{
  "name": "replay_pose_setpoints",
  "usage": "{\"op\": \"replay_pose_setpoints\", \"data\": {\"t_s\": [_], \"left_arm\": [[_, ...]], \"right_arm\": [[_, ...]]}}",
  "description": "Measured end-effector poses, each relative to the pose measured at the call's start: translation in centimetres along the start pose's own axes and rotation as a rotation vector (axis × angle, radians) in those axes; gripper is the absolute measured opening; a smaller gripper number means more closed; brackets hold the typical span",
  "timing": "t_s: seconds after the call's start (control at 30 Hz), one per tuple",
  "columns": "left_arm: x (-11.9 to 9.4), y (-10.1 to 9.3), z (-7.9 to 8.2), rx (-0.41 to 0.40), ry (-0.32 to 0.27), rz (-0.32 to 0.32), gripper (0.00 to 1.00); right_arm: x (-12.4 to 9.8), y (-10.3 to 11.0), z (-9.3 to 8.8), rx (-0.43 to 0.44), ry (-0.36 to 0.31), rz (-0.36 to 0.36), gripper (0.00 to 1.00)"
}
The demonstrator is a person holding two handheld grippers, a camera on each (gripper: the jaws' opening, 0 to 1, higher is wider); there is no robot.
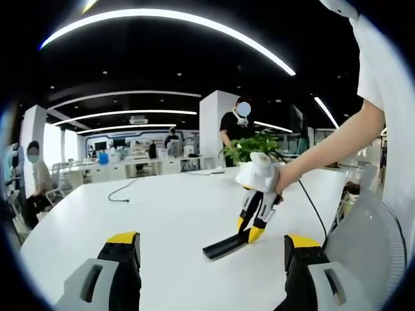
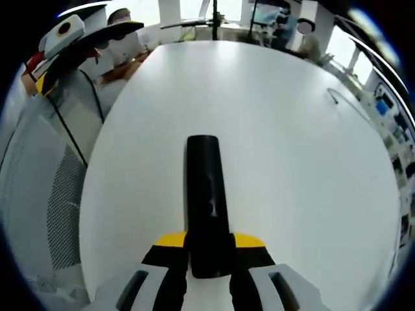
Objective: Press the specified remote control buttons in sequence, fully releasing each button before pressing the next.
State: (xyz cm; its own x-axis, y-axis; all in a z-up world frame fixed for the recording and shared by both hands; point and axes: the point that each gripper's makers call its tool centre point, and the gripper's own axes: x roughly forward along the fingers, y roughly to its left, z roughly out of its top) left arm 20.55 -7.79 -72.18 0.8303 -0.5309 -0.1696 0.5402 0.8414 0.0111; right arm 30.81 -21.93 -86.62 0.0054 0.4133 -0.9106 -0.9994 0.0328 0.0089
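Left gripper (image 1: 211, 256): yellow-tipped black jaws spread wide apart with nothing between them, held above the near edge of the white tabletop (image 1: 162, 214).

Remote control (image 2: 207, 194): long, black, lying flat on the tabletop toward its near edge, well apart from the other edges. In the right gripper view its near end sits between the two jaws, which are closed against its sides; its far end points toward the middle of the tabletop.

Right gripper (image 1: 251, 233): clenched on the remote's near end, tips angled down at the tabletop, carried by a person's hand (image 1: 280, 181) in a white sleeve.

Cable (image 1: 120, 192): thin, dark, lying loose toward the far left of the tabletop.

Potted plant (image 1: 253, 146): green, at the far edge, behind the right gripper.

Mesh chair back (image 1: 363, 246): grey, beside the right edge.
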Motion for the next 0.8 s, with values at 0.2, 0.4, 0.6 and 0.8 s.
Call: {"op": "replay_pose_setpoints", "data": {"t_s": [0.2,0.4,0.6,0.8], "left_arm": [[0.0,0.1,0.0,0.000,-0.001,0.003,0.95],[0.0,0.1,0.0,-0.001,0.001,0.003,0.95],[0.0,0.1,0.0,-0.001,-0.002,0.005,0.95],[0.0,0.2,0.1,-0.001,-0.007,0.007,0.95]], "right_arm": [[0.0,-0.8,-0.1,0.000,0.009,0.000,0.21],[0.0,-1.3,-0.1,0.002,0.016,0.001,0.21],[0.0,-1.8,-0.1,0.000,0.023,0.002,0.21],[0.0,-2.4,-0.1,-0.002,0.033,0.004,0.21]]}}
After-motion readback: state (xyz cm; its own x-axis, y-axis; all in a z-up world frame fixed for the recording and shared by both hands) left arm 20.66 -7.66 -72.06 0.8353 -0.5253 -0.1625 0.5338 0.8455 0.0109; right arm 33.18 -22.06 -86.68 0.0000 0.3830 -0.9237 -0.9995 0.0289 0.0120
